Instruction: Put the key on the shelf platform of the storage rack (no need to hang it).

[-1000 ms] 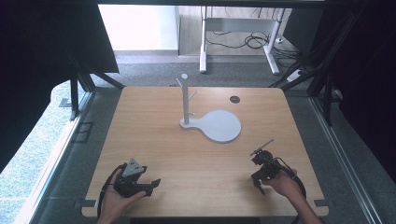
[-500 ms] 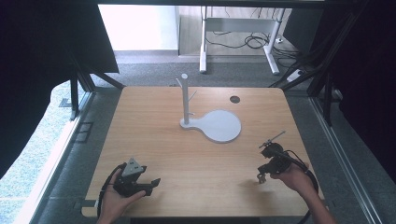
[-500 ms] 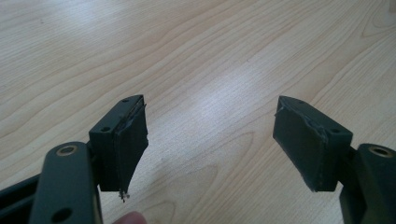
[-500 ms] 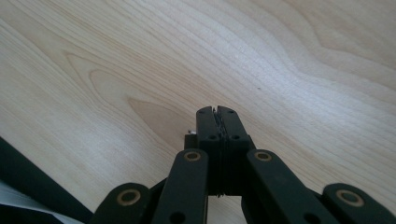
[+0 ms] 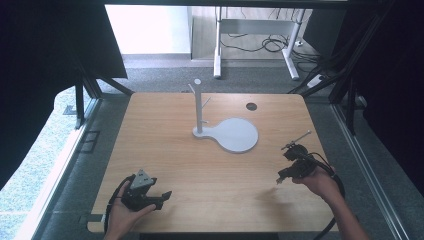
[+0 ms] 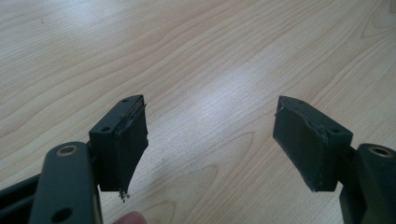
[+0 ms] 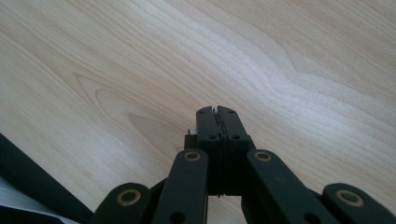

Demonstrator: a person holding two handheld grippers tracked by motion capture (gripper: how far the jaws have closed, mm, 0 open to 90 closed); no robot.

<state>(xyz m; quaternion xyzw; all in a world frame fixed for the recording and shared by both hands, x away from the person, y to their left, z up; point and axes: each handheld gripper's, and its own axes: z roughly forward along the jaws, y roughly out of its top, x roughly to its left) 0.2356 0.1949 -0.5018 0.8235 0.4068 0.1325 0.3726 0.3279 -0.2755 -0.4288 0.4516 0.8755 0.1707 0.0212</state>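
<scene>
High view shows work barely begun: the white stand [image 5: 199, 107] sits untouched mid-desk [image 5: 165, 150], well apart from the empty, spread left claw [image 5: 161, 196] and clenched, empty right claw [image 5: 281, 178].

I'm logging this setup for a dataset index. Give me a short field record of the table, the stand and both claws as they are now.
surface: wooden table, round dark hole near its far right
stand: white stand with short pegs, upright on a flat round white base, mid-table
left claw: left claw open, nothing between the jaws, near front left edge
right claw: right claw shut, empty, near right edge
contact: neither claw touches the stand
</scene>
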